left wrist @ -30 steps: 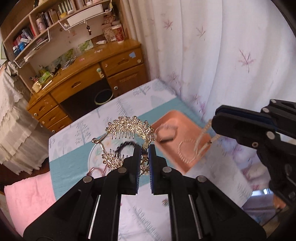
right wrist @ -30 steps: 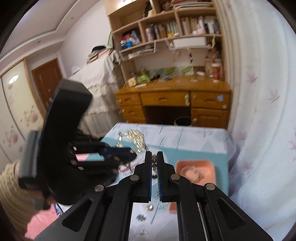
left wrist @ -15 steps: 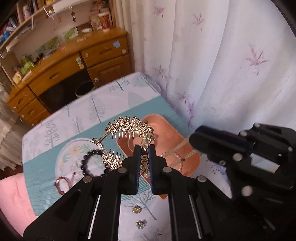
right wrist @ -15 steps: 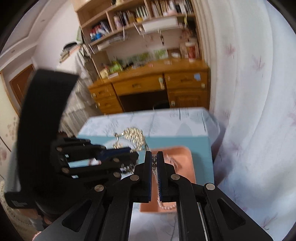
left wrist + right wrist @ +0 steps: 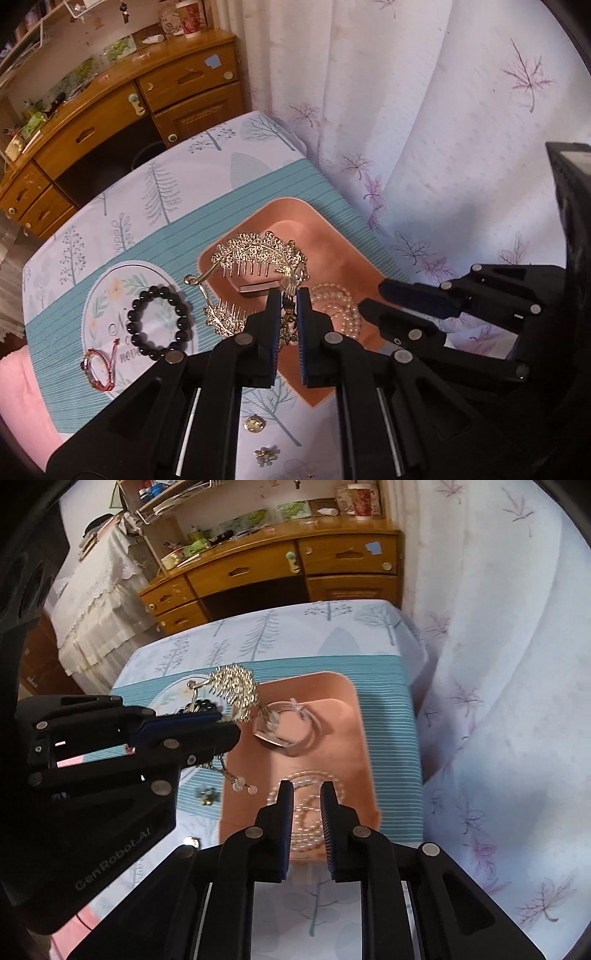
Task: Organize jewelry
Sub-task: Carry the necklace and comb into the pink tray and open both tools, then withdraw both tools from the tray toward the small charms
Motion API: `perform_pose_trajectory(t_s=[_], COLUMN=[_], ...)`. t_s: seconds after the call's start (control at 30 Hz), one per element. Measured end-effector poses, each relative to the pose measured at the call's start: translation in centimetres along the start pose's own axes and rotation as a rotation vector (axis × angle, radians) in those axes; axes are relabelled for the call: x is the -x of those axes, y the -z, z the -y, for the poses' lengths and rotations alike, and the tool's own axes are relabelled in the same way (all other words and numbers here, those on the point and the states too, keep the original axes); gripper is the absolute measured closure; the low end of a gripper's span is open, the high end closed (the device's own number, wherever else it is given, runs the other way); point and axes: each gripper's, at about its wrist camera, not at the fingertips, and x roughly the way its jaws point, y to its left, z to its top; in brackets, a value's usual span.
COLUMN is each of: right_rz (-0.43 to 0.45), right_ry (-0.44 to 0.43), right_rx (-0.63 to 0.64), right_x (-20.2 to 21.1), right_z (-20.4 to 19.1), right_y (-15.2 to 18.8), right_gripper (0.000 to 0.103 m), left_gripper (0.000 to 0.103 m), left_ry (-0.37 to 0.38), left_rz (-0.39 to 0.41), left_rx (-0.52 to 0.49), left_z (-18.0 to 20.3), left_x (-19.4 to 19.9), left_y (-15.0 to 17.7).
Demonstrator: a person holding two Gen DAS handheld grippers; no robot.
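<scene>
So, from the left wrist view: the left gripper (image 5: 287, 295) has its fingers clamped on the ornate gold hair comb crown (image 5: 258, 258), holding it just above the copper-pink rectangular tray (image 5: 332, 229), so that piece isn't set down yet. A white pearl necklace (image 5: 340, 306) already lies in the tray beside a small dark-edged box (image 5: 258, 286). Left out on the tree-print bench (image 5: 166, 184) are a black bead bracelet (image 5: 159, 321), a red cord bracelet (image 5: 99, 365) and two little gold brooches (image 5: 255, 422).

From the right wrist view: the right gripper (image 5: 306, 794) is opening its fingers right over the pearl necklace, which lies in the tray between them and looks released. A clear bangle-like ring (image 5: 291, 727) sits further back in the tray.

I'd say it's roughly halfway, with the crown next and the bracelets and brooches after.
</scene>
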Motion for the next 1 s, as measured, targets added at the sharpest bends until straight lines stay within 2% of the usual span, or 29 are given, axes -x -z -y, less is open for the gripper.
perform_pose_trajectory(t_s=[0.23, 0.43, 0.7, 1.0], right_rz=[0.006, -0.005, 0.011, 0.001], right_ry=[0.073, 0.080, 0.073, 0.053], right_rx=[-0.018, -0.025, -0.006, 0.024], right_x=[0.6, 0.5, 1.2, 1.3], right_z=[1.0, 1.4, 0.6, -1.1], right_y=[0.4, 1.3, 1.7, 2.5], right_gripper=[0.088, 0.088, 0.088, 0.087], left_gripper=[0.097, 0.095, 0.095, 0.095], left_ry=[0.022, 0.025, 0.022, -0.018], left_rz=[-0.050, -0.084, -0.074, -0.087], left_rx=[-0.016, -0.005, 0.011, 0.009], left_z=[1.3, 1.5, 0.8, -0.6], left_x=[-2.5, -3.6, -2.3, -0.9], left_y=[0.6, 0.9, 1.2, 3.5])
